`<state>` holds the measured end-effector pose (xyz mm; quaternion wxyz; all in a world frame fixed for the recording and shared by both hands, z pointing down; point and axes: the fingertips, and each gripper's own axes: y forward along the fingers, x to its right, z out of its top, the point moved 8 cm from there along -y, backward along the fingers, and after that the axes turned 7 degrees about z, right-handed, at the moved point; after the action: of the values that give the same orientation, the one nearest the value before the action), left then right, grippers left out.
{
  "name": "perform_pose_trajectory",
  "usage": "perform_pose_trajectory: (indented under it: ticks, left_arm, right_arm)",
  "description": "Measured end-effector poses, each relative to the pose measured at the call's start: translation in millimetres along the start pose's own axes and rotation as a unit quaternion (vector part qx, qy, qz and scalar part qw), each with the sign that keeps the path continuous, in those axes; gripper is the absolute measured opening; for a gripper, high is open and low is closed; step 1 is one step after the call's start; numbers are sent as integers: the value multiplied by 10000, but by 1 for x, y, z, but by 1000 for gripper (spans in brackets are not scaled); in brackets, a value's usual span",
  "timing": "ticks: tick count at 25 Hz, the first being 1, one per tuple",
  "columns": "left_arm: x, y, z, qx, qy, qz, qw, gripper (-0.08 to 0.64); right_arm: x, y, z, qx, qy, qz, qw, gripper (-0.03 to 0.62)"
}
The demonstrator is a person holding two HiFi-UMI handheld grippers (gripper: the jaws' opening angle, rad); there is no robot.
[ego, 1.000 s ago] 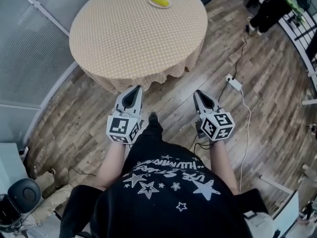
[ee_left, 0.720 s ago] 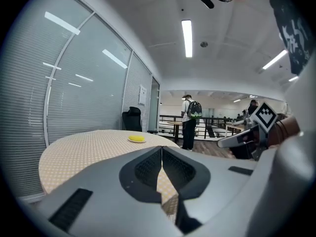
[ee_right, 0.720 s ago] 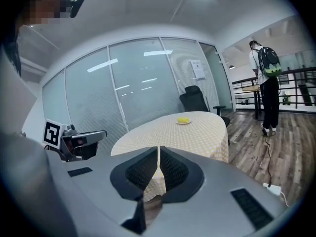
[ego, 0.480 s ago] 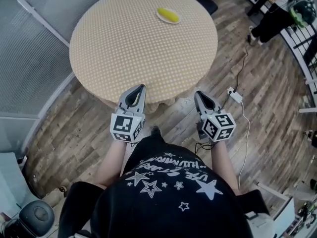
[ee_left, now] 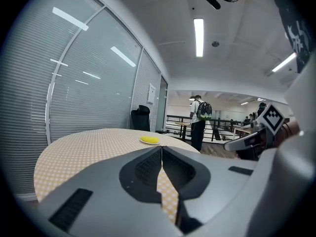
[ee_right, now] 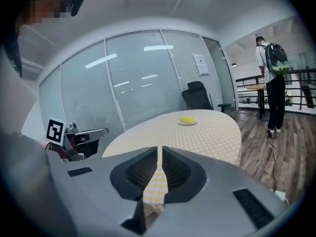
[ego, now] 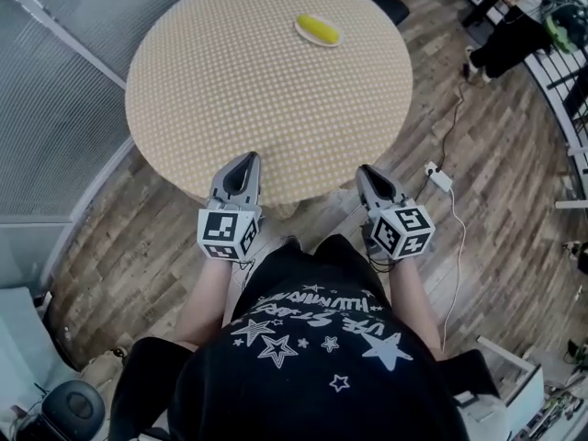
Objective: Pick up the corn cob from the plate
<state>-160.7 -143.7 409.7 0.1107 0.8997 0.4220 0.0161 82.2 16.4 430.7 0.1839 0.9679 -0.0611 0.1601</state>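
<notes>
A yellow corn cob (ego: 319, 29) lies on a small white plate (ego: 302, 28) at the far side of a round table (ego: 230, 90) with a checked cloth. It shows small in the left gripper view as corn cob (ee_left: 149, 139) and in the right gripper view as corn cob (ee_right: 187, 119). My left gripper (ego: 245, 161) hangs over the table's near edge, shut with nothing in it. My right gripper (ego: 367, 173) is level with it at the near right edge, also shut and empty. Both are far from the plate.
A glass wall with blinds (ego: 55, 108) curves along the left. A white power strip and cable (ego: 435, 176) lie on the wood floor at right. A person with a backpack (ee_right: 270, 78) stands beyond the table. A black office chair (ee_right: 200, 97) is behind the table.
Both grippers have moved forward from over the floor to the table's near edge. The table and plate now sit closer in the head view.
</notes>
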Motion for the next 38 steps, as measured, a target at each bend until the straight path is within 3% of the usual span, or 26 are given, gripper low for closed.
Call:
perform_pose_trajectory:
  ticks: [8,17,24,32,38]
  left_arm:
    - [13,29,8,-39,108,154,9998,9]
    - [10,90,29,-47,83,790,9968,9]
    - [4,148,57,57,-49,1221,9925,9]
    - [1,191,68,-122,-9,1464,9891,9]
    - [-12,214,68,-293,-192,1712,9846,11]
  right_arm:
    - [51,4,20,258,-16,-122,9996,31]
    - [127,73,69,186,-18,466,9987,31]
    - [180,130,114,77,-96,653,9978,31]
    - [216,194,157,-574,-370,961,9930,32]
    - [236,249,180,-1153,-566,1048,9862,40]
